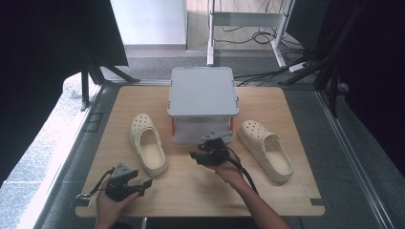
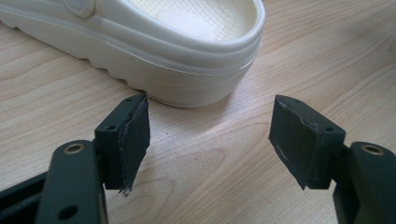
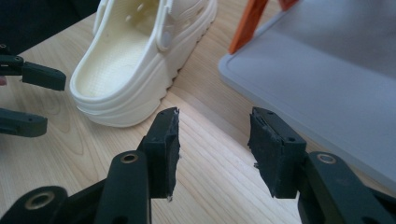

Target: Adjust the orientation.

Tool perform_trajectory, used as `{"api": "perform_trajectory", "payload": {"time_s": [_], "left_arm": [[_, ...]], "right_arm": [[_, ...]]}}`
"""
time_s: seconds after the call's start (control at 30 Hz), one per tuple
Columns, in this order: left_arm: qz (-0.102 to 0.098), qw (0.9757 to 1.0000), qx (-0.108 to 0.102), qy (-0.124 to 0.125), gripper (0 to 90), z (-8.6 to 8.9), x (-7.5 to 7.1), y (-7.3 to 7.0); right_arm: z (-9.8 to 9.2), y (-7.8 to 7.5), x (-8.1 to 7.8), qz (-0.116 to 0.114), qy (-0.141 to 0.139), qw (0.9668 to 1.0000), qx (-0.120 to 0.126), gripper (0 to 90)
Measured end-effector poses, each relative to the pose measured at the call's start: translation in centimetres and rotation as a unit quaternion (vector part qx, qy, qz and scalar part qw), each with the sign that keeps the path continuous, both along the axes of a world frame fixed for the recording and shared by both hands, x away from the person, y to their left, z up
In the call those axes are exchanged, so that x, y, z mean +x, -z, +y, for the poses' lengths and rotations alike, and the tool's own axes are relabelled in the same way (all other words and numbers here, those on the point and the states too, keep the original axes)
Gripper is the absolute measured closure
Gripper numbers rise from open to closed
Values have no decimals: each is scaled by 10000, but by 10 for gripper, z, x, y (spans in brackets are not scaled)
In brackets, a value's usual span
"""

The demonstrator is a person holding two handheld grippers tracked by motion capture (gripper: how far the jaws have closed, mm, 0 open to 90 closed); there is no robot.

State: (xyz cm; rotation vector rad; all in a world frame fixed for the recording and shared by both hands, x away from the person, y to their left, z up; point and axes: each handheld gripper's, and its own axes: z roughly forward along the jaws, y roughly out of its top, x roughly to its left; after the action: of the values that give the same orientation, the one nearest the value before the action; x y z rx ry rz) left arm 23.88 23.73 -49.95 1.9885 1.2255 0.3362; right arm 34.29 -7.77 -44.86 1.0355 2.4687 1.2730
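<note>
Two cream clogs on the wooden table [image 1: 286,191], one each side of a grey lidded box [image 1: 203,95] standing at the middle of the far edge.

Left gripper [image 1: 138,187] near the front-left corner, jaws wide apart, nothing between them, aimed at the heel of the left clog [image 1: 148,144] just ahead (heel wall [image 2: 196,70] sits close beyond the pads, not touched).

Right gripper [image 1: 203,157] at mid-table, hard by the box's near face; jaws partly open, empty.

Likely step: take the left clog by its heel. To do it well, slide one pad inside the heel cup and one outside the wall, then close on the rim; the foam should give, so a firm squeeze is wanted.

Right clog [image 1: 266,149] lies toward the right edge, well apart from both grippers.

In the way: little. The box crowds the right gripper, orange latch [image 3: 247,23] close by; its trailing cable [image 1: 246,174] runs back over the table.
</note>
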Motion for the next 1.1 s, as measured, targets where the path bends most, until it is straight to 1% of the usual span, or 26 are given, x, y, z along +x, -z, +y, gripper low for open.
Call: {"api": "perform_trajectory", "payload": {"time_s": [0.13,0.2,0.27,0.37,0.43,0.53,0.57,0.67,0.73,0.77,0.97,1.0,1.03,1.1], "left_arm": [[2,10000,-5,8,296,0,0,0],[-1,10000,-9,8,296,1,0,0],[-6,10000,20,16,296,1,0,-1],[-4,10000,-5,29,295,1,0,-1],[-8,10000,15,20,295,1,0,-1],[-11,10000,14,22,296,1,0,-1],[-11,10000,18,24,296,1,0,-1],[-4,10000,26,31,295,2,0,-1],[-11,10000,10,36,296,2,0,-1],[-8,10000,0,41,296,2,0,-1],[3,10000,30,62,295,1,0,0],[3,10000,30,62,295,1,0,0],[17,10000,30,65,296,1,0,0],[15,10000,35,79,295,2,0,0]], "right_arm": [[16,-4,5,44,-139,9997,-212,529],[22,-5,6,87,-201,9994,-267,528],[29,-7,7,72,-268,9990,-336,528],[40,-10,8,40,-353,9986,-404,529],[47,-10,10,62,-401,9983,-428,529],[52,-10,11,69,-423,9981,-438,529],[59,-10,13,67,-470,9979,-443,529],[68,-8,15,78,-504,9977,-441,528],[71,-8,15,94,-514,9976,-446,528],[80,-7,16,114,-566,9972,-475,528],[99,-5,22,151,-626,9955,-691,528],[99,-5,22,151,-626,9955,-691,528],[104,-5,25,165,-625,9949,-773,528],[110,-5,29,177,-607,9943,-858,527]]}}
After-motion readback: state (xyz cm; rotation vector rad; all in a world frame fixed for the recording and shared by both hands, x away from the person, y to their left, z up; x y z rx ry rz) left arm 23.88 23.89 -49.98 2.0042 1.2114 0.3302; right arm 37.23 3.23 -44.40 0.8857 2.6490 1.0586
